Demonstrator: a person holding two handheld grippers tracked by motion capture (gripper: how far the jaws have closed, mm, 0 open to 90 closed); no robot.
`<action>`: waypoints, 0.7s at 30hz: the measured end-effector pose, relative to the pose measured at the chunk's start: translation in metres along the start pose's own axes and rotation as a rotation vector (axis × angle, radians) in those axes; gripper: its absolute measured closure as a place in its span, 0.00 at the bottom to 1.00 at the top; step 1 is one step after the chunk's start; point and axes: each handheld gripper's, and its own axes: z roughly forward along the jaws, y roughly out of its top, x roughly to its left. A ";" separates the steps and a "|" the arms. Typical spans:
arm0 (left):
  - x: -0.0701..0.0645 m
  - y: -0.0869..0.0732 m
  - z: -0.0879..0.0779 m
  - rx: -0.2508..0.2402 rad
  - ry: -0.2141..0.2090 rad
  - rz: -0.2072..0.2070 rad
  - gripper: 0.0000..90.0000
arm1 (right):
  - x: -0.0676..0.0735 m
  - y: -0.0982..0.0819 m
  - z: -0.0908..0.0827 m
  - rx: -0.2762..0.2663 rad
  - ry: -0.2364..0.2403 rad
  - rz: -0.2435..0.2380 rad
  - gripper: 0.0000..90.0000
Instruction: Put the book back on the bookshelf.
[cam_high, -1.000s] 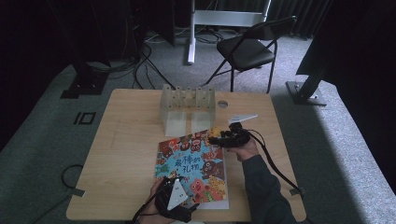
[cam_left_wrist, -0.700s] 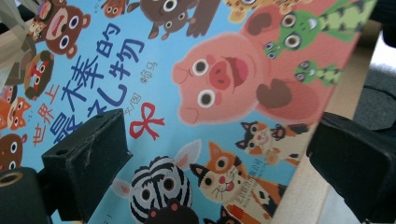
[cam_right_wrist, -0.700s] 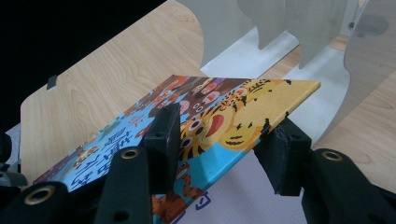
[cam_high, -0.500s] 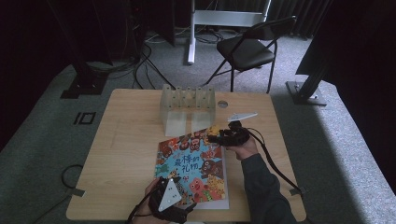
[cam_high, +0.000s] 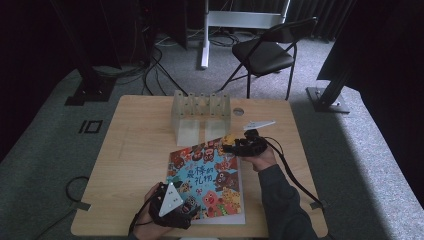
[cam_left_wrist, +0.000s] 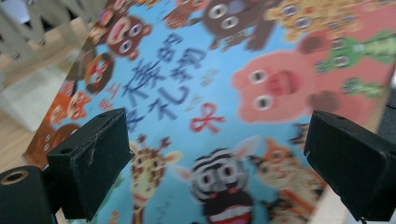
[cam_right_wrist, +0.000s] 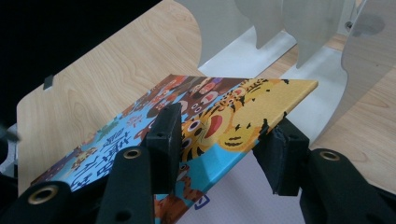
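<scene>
A picture book (cam_high: 207, 175) with cartoon animals on a blue cover lies on the wooden table (cam_high: 135, 150). My right gripper (cam_high: 232, 146) holds its far right corner. In the right gripper view the tiger corner of the book (cam_right_wrist: 224, 116) sits tilted and raised between the jaws of my right gripper (cam_right_wrist: 222, 140), which have just been closing and now press on it. My left gripper (cam_high: 189, 205) hovers at the book's near left corner. In the left gripper view its jaws (cam_left_wrist: 224, 154) stand wide apart over the blurred cover (cam_left_wrist: 233, 93), touching nothing.
A pale slotted rack (cam_high: 200, 112) stands on the table just beyond the book, and its dividers (cam_right_wrist: 303, 28) rise close behind the held corner. A folding chair (cam_high: 265, 55) and stand legs are on the floor past the table. Cables trail from both grippers.
My left gripper has drifted left and slightly up along the book's near edge. The right gripper has stayed at the far corner.
</scene>
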 end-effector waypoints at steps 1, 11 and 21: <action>0.004 -0.002 0.001 0.003 0.002 -0.013 0.08 | 0.000 0.000 0.000 0.005 -0.003 -0.001 0.59; 0.033 -0.015 0.006 0.022 0.016 -0.098 0.08 | 0.006 0.009 -0.001 0.009 -0.004 -0.022 0.59; 0.064 -0.022 0.013 0.013 -0.006 -0.199 0.11 | 0.004 0.010 -0.002 0.011 0.015 -0.001 0.63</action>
